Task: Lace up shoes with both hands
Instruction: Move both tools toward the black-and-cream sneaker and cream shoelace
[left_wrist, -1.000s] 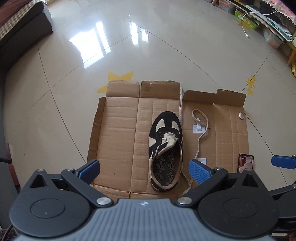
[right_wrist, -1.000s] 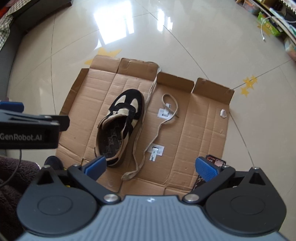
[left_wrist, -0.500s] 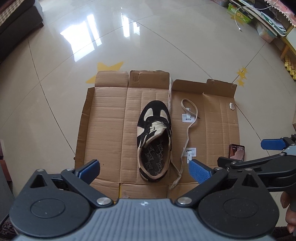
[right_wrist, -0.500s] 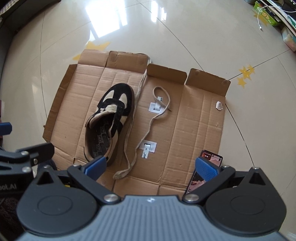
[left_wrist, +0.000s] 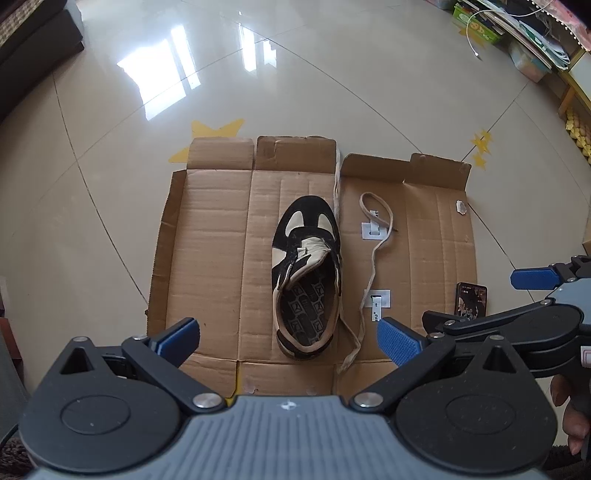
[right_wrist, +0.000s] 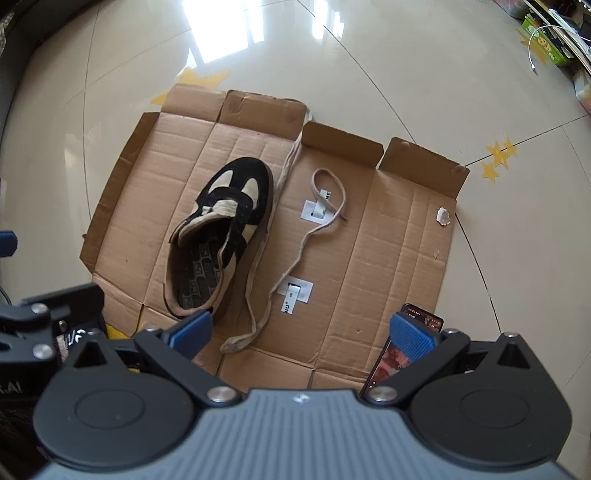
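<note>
Your shoe (left_wrist: 306, 273) lies on the flattened cardboard (left_wrist: 214, 236) on the floor, toe pointing away from you, heel toward you, tongue folded up so the insole shows. No lace crosses its eyelets that you can see; the lace (left_wrist: 373, 258) trails loose on the cardboard just beside the shoe's right flank, running along the sole toward the far flap, doubling back near the heel and ending in a small loop farther out. That layout suits two-handed work: the open throat faces you and the lace sits on the side of your right gripper (right_wrist: 301, 332). Both grippers hang above the near edge of the cardboard, jaws spread wide and holding nothing; the left gripper (left_wrist: 288, 338) frames the heel between its blue pads. A phone (left_wrist: 471, 299) lies at the right edge of the cardboard, and two white labels (right_wrist: 295, 291) are stuck on it under the lace; keep clear of them. By the look of it, the lacing is yet to be threaded, so a free lace end is what you need to find.
</note>
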